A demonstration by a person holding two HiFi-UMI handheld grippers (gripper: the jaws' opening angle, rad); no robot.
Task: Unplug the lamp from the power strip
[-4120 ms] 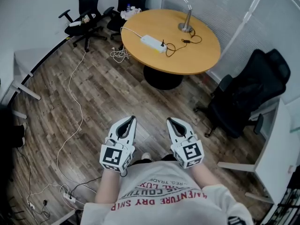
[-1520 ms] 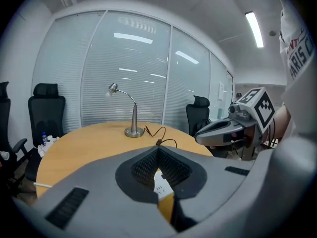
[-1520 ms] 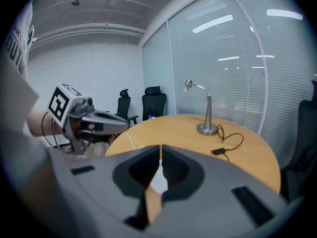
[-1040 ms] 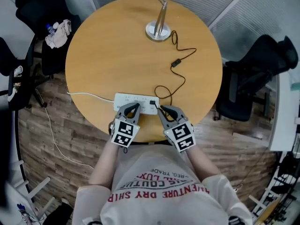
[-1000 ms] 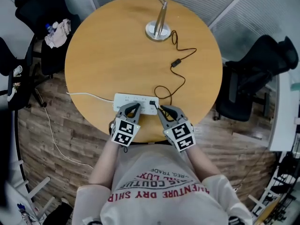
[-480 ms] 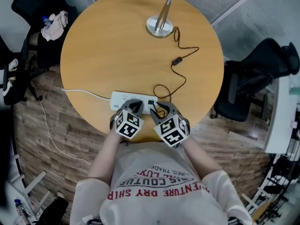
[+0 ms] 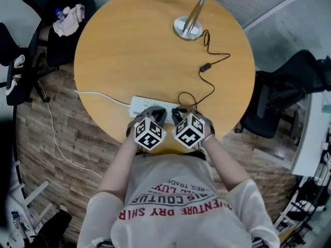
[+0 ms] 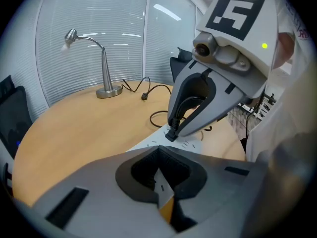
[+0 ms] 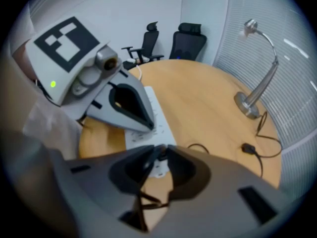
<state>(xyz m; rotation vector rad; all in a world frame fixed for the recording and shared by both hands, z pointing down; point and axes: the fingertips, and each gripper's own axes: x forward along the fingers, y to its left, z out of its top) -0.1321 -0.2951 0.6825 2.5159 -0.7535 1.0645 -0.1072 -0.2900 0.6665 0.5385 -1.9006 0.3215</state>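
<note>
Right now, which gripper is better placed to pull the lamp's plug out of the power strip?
Right. The right gripper has its jaws closing with the black plug between them; the left gripper, jaws together, rests on the power strip, likely steadying it.

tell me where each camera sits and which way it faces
Head view: on the person's head, facing steeply down at the table; shows shirt, forearms, left gripper, right gripper.
Left gripper view: on the left gripper, facing along its shut jaws over the power strip toward the lamp.
Right gripper view: on the right gripper, facing along its jaws, closing round the plug.
Shared: each gripper view shows the other gripper, the power strip and lamp.
</note>
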